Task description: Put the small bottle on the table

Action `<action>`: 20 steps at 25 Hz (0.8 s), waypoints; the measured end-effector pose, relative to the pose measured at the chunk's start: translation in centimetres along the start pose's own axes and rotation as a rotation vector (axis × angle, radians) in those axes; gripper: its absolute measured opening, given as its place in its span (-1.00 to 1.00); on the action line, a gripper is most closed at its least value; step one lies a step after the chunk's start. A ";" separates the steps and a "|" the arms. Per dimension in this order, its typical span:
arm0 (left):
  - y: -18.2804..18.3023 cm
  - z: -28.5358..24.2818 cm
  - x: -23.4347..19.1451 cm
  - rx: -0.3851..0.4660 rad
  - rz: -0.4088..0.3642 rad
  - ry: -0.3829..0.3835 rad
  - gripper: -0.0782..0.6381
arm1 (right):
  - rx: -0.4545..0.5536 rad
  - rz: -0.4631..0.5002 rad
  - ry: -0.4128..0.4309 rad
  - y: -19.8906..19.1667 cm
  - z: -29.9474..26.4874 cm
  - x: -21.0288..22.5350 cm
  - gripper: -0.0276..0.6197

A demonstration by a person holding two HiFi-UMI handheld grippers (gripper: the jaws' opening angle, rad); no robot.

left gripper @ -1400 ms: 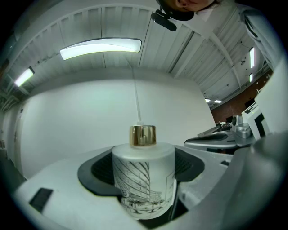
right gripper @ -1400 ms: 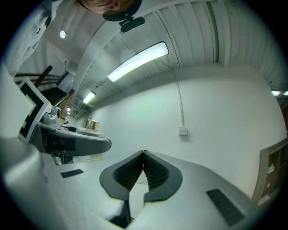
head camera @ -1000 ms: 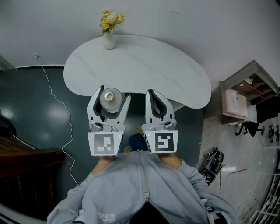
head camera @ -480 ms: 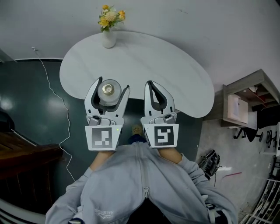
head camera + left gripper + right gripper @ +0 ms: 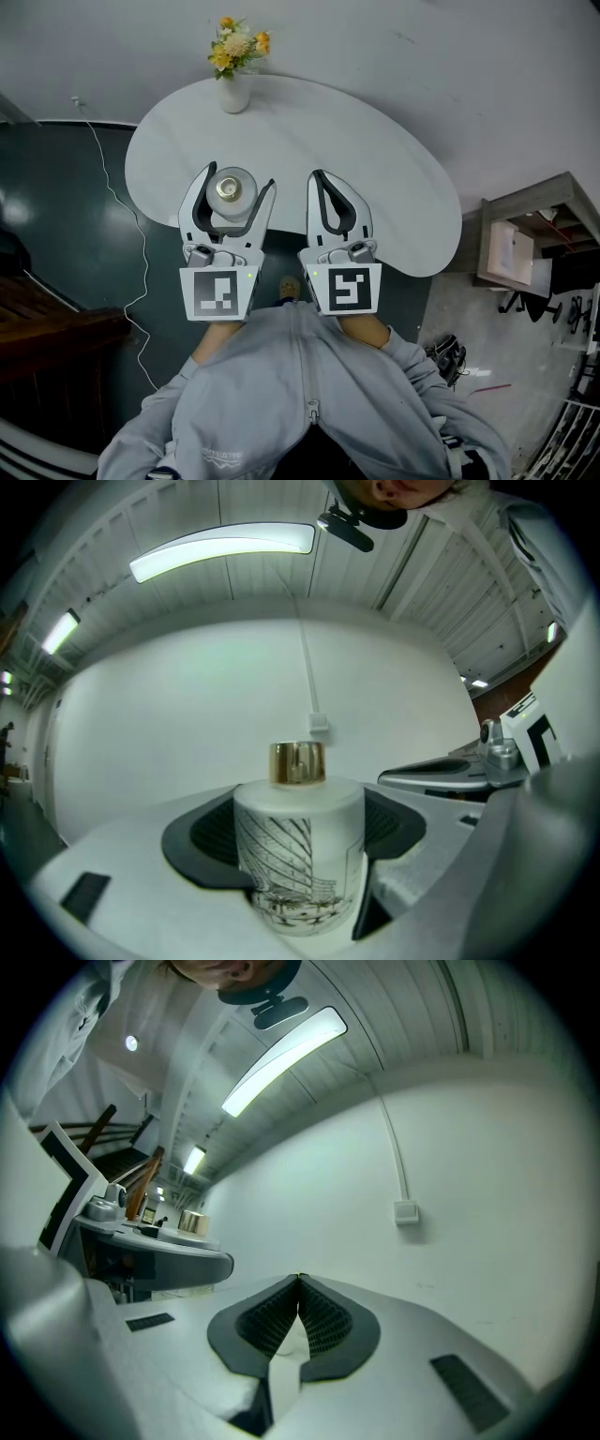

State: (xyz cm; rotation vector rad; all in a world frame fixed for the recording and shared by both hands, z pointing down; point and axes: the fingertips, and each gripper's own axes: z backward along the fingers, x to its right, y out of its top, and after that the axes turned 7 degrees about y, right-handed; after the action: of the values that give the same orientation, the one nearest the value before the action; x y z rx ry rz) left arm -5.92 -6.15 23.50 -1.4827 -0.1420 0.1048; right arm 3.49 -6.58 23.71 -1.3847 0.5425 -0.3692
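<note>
The left gripper (image 5: 242, 178) is clamped on the bottle (image 5: 232, 191), its jaws pressed to both sides of the white body below the gold cap (image 5: 298, 761). The bottle stands upright over the table (image 5: 375, 159), just inside the table's near edge; whether its base touches the top cannot be told. The right gripper (image 5: 319, 178) hangs just beside it over the same edge, jaws closed together on nothing (image 5: 299, 1283). Beyond both, open top runs to the table's far edge, where a vase (image 5: 234, 92) stands well apart from the bottle, and farther along to the table's right end. A cable (image 5: 112, 202) trails on the floor left of the table.
</note>
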 end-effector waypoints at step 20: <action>-1.6 -7.2 -1.6 -0.006 -0.021 -0.004 0.15 | 0.002 -0.024 0.030 -1.8 -6.8 3.4 -0.83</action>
State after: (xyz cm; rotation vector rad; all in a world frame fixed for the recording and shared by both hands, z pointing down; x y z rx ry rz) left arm -6.36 -13.60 24.44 -1.4868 -0.1615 0.0901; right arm 2.57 -14.28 24.34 -1.3860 0.5508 -0.4105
